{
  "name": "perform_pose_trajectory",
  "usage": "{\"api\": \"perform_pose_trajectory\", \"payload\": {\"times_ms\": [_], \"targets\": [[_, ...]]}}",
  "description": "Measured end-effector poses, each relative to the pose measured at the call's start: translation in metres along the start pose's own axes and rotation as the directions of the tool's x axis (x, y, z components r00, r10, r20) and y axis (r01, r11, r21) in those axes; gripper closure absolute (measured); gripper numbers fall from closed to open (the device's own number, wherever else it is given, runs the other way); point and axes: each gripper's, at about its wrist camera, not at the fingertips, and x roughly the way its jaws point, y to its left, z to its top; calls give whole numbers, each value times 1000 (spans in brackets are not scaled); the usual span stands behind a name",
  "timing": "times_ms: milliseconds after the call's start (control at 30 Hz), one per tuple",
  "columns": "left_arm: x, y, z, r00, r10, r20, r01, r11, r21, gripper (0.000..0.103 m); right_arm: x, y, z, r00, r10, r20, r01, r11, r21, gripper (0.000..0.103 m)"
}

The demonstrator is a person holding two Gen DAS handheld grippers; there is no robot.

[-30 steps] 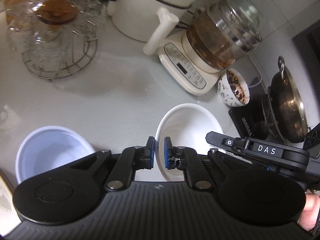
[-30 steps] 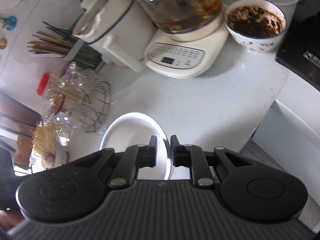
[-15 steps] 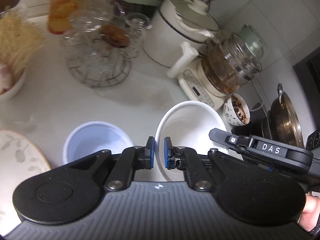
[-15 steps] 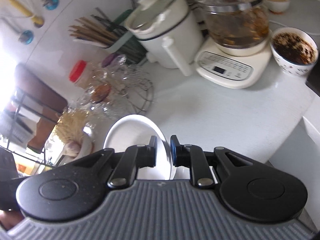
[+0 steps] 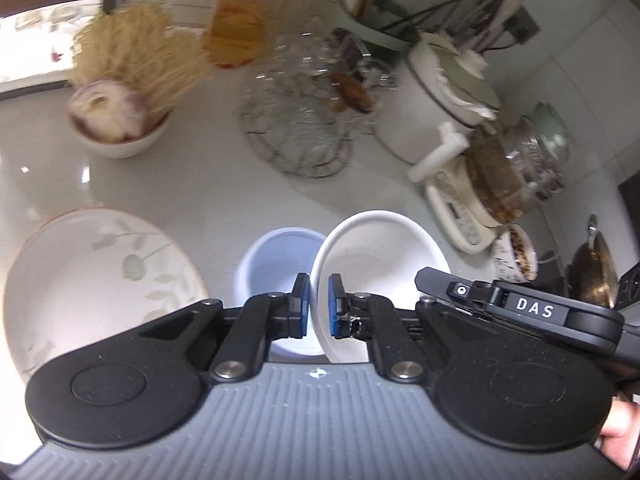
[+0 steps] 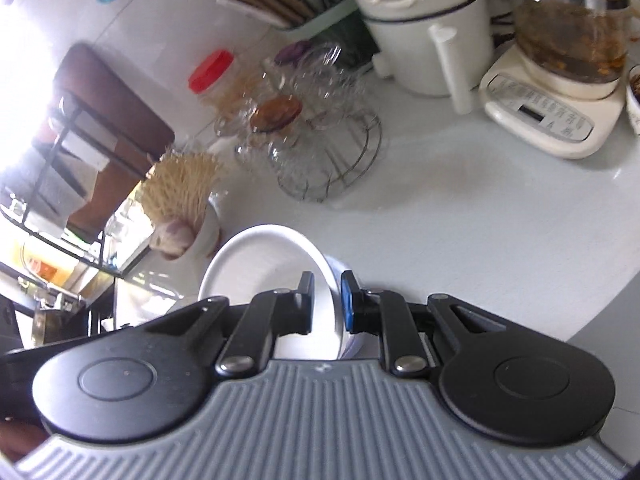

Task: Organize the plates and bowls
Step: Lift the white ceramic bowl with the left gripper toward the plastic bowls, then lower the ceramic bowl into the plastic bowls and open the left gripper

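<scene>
Left tongs [image 5: 318,307] clamped on near rim of white bowl [image 5: 376,248], raised beside pale blue bowl [image 5: 276,264] and leaf-patterned plate [image 5: 100,276]; right tongs [image 6: 326,303] pinching same bowl's opposite rim above counter [image 6: 460,216].

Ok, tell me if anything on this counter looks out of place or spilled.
Nothing spilled or broken stands out. The white bowl is tilted off the counter, but only because the left gripper and right gripper are each shut on its rim. The pale blue bowl sits upright beside it.
</scene>
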Motion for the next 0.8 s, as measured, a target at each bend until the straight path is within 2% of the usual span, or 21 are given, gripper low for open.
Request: {"api": "perform_pose_trajectory", "payload": {"times_ms": [300,600,800], "targets": [[17,27,-9,998,67,8,-66,997,-49,92,37,15,-1,997,-27,-67,21,996,-92,85],[33,40,-8,996,85,0,-84,990,-116,92,59,19,7,994,-39,-103,22,986,-166,84],[43,39,1,997,81,-20,-83,989,-123,92,73,11,15,993,-45,-112,29,989,-143,84]]}}
